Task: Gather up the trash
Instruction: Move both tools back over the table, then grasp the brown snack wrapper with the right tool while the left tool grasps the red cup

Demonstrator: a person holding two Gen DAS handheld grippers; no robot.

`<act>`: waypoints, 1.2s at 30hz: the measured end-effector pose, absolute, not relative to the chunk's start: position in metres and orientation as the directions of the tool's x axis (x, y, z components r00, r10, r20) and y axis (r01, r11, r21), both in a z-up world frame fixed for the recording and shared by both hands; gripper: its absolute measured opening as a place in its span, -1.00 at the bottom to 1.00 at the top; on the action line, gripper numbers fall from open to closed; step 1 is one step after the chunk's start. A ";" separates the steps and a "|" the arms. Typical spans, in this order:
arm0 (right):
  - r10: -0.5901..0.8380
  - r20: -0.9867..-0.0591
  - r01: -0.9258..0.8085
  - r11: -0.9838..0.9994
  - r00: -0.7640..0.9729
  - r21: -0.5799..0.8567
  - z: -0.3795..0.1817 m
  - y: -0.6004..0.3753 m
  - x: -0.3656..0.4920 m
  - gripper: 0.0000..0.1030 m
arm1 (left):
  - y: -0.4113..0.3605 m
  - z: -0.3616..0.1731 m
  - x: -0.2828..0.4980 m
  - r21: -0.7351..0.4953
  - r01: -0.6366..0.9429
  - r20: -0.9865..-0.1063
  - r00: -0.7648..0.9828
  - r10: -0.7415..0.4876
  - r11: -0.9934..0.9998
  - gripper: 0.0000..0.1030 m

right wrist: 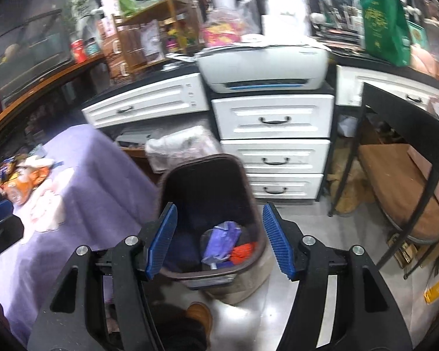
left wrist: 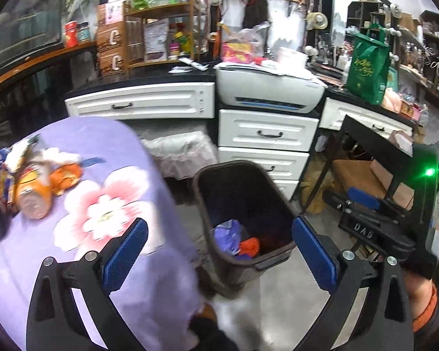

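A dark brown trash bin [left wrist: 203, 184] [right wrist: 164, 187] stands on the floor beside a table with a purple flowered cloth [left wrist: 102, 204] [right wrist: 96, 175]. Inside the bin lie a purple wrapper [left wrist: 226, 235] [right wrist: 221, 241] and an orange piece [left wrist: 248, 245] [right wrist: 243, 251]. On the cloth lie an orange-labelled plastic bottle [left wrist: 33, 196] [right wrist: 17, 188], orange wrappers [left wrist: 65, 177] and white crumpled paper [left wrist: 17, 153]. My left gripper [left wrist: 219, 251] is open and empty above the bin's near edge. My right gripper [right wrist: 219, 239] is open and empty above the bin. The right gripper also shows in the left wrist view [left wrist: 363, 219].
White drawers [left wrist: 266, 134] [right wrist: 273, 120] and a white printer [left wrist: 269, 90] [right wrist: 262, 68] stand behind the bin. A black-framed stool with a brown seat [right wrist: 401, 193] is at the right. A green bag [left wrist: 368, 67] sits on the counter. A plastic-lined basket [left wrist: 181, 153] is beyond the table.
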State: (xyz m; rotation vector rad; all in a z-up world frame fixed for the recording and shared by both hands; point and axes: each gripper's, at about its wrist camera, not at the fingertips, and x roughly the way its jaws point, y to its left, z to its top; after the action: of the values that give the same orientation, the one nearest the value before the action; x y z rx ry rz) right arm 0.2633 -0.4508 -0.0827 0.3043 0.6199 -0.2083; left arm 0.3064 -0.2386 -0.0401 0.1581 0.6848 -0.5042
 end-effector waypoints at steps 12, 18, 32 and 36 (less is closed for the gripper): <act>0.132 -0.583 -0.005 0.977 0.802 0.215 -0.046 -0.339 0.292 0.21 | -0.139 -0.023 0.301 0.041 0.349 -0.605 0.755 -0.254 0.936 0.89; 0.224 -0.561 -0.136 0.971 0.797 0.195 -0.025 -0.280 0.308 0.21 | -0.075 -0.008 0.304 0.090 0.218 -0.587 0.800 -0.125 0.972 0.89; 0.451 -0.543 -0.333 0.892 0.708 0.306 0.013 -0.168 0.385 0.21 | 0.069 -0.002 0.335 0.025 -0.035 -0.643 0.765 0.042 0.999 0.89; 0.500 -0.553 -0.350 0.865 0.666 0.361 0.015 -0.145 0.417 0.07 | 0.092 -0.004 0.341 -0.030 -0.056 -0.658 0.752 0.022 0.998 0.89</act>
State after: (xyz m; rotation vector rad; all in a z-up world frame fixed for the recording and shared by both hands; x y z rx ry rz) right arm 0.4174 -0.1450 0.0152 0.2321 0.6909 0.4847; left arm 0.3414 0.0922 -0.0039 -0.0482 0.7181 0.0426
